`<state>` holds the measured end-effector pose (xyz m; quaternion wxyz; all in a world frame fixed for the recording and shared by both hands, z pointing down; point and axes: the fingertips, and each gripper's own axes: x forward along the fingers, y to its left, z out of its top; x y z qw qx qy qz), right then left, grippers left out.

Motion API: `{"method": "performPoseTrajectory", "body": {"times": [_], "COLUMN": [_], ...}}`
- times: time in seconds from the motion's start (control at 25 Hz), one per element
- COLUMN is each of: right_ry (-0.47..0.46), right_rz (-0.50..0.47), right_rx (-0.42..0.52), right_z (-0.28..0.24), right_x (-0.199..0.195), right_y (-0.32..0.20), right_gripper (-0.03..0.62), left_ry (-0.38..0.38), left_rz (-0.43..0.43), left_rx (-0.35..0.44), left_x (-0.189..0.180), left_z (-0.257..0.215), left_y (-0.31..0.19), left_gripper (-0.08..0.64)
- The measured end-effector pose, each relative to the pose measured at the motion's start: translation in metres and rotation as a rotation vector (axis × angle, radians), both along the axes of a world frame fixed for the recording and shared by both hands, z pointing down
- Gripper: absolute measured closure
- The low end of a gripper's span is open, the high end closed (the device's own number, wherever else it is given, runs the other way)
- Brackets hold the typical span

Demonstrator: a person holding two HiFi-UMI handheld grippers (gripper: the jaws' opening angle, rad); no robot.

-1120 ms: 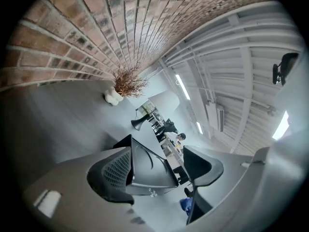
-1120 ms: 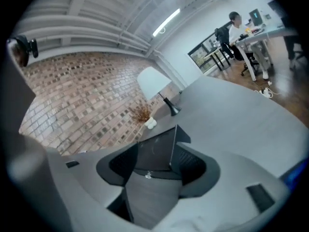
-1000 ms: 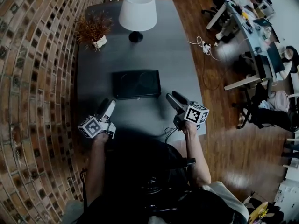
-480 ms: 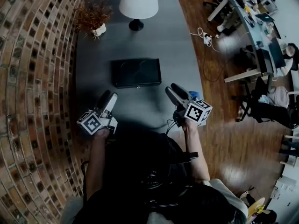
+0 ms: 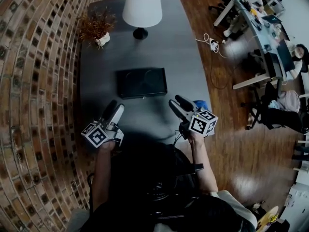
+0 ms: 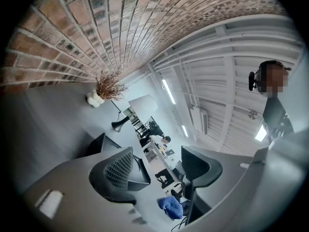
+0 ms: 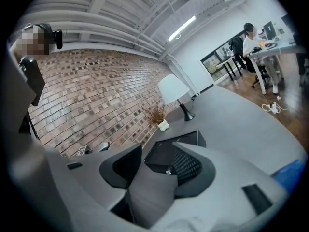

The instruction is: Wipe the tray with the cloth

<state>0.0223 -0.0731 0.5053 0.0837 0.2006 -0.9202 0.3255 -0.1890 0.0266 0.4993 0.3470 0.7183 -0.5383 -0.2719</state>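
Note:
The black tray (image 5: 141, 82) lies flat in the middle of the dark grey table (image 5: 164, 47); it also shows as the tray (image 7: 193, 138) beyond my right jaws. A blue cloth (image 5: 200, 104) lies at the table's right edge, just right of my right gripper (image 5: 178, 103). The cloth (image 6: 170, 208) also shows low between my left jaws. My left gripper (image 5: 113, 109) hovers over the table's near left part. Both grippers are open with nothing between the jaws, which have just been closing a little. Each sits short of the tray's near edge.
A white lamp (image 5: 141, 8) and a dried plant in a white pot (image 5: 99, 30) stand at the table's far end. A brick wall (image 5: 34, 81) runs along the left. Desks, chairs and people (image 5: 270, 37) fill the wooden floor on the right.
Both grippers have lifted slightly and stay near the table's front. The right jaws stand narrower than before. The blue cloth now shows beside the right gripper.

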Motion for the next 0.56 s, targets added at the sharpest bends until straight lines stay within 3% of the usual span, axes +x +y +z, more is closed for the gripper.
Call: {"method": "performPoseTrajectory", "body": {"times": [0.56], "right_ry": [0.034], "right_rz": [-0.013], "right_rx": [0.007], "right_z": [0.0041], "right_x": [-0.0011], "right_y": [-0.0018], "right_gripper": [0.394], "left_ry": [0.021], "left_rz": [0.002], "left_rx": [-0.003], "left_x": [0.0009], "left_z": [0.0021], "left_y": [-0.0037], "left_gripper": [0.26]}}
